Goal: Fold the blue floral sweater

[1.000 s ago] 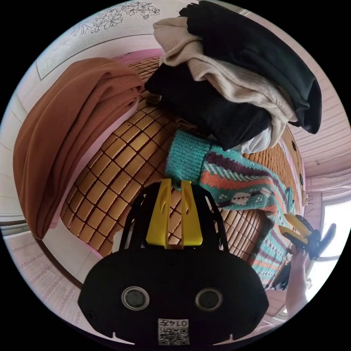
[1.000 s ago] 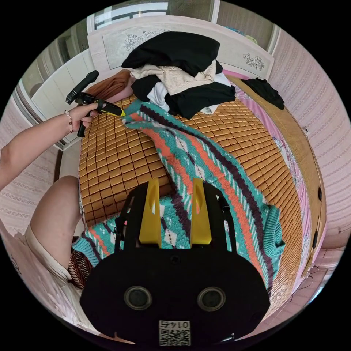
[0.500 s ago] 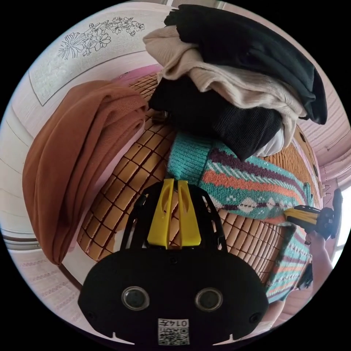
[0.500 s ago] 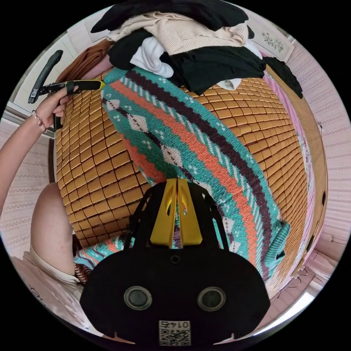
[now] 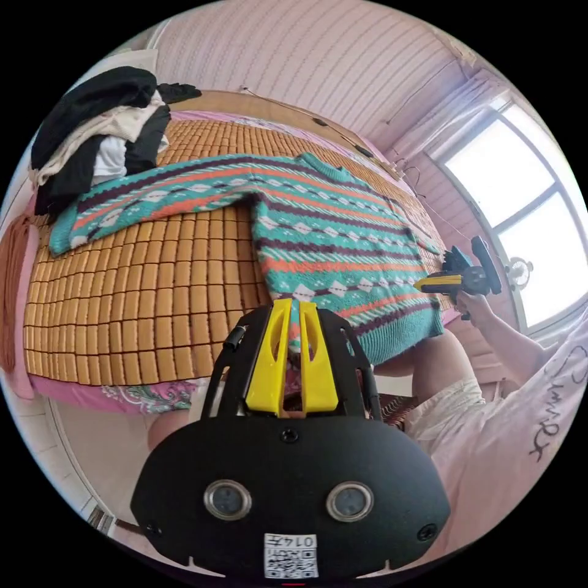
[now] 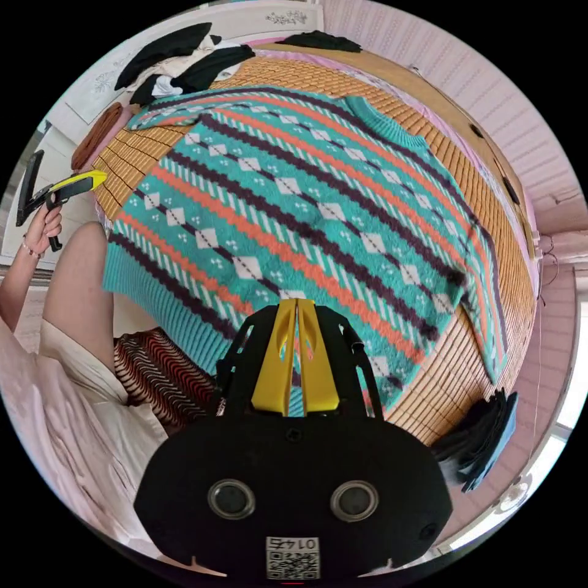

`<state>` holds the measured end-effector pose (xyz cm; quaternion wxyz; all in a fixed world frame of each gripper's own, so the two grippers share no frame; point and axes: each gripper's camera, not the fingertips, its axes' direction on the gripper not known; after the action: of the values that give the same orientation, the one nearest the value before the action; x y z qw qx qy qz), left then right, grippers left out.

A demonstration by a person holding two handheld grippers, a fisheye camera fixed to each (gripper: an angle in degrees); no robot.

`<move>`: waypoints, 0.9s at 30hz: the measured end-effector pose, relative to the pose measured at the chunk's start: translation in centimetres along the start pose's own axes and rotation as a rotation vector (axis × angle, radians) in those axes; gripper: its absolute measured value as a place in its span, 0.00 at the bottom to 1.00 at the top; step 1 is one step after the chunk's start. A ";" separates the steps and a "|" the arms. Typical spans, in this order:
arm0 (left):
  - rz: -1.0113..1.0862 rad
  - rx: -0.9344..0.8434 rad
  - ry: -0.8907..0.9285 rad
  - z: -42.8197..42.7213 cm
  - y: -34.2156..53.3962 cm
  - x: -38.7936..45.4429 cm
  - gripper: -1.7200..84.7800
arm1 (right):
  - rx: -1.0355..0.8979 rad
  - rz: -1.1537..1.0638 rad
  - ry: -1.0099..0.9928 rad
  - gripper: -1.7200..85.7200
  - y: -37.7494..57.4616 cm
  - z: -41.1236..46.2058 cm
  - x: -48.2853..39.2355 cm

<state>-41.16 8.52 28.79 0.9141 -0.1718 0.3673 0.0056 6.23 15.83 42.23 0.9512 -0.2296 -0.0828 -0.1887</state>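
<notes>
The sweater (image 6: 294,202), teal with orange and dark purple bands, is lying spread flat across the bamboo mat (image 5: 141,288) on the bed, its hem hanging over the near edge by my knees and one sleeve stretching toward the clothes pile (image 5: 98,135). I am holding my left gripper (image 5: 293,306) with its yellow jaws nearly together; whether they pinch the hem I cannot tell. My right gripper (image 6: 296,306) is likewise almost closed over the knit, grip unclear. There is dark handwriting-style print on my pale shirt (image 5: 545,416), too cut off to read. A window (image 5: 520,220) is glowing beside me.
</notes>
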 end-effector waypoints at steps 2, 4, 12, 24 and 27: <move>0.054 -0.069 -0.006 3.1 -0.4 2.9 0.02 | -0.036 0.065 -0.016 0.02 2.6 1.1 1.0; 0.128 -0.154 -0.107 5.2 -0.7 4.3 0.02 | -0.130 0.109 0.035 0.02 4.2 3.4 1.5; 0.249 -0.336 -0.164 8.3 -2.1 5.5 0.01 | -0.041 0.167 -0.050 0.01 4.6 4.2 2.4; 0.302 -0.350 -0.233 8.8 -1.5 6.0 0.01 | -0.081 0.121 -0.052 0.02 5.0 4.8 2.3; 0.272 -0.356 -0.221 8.5 -2.0 5.6 0.01 | -0.106 0.094 -0.075 0.01 4.9 4.2 2.3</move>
<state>-31.14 8.69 31.37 0.8948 -0.2774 0.2780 0.2121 9.97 21.05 44.49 0.9419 -0.2900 -0.0974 -0.1390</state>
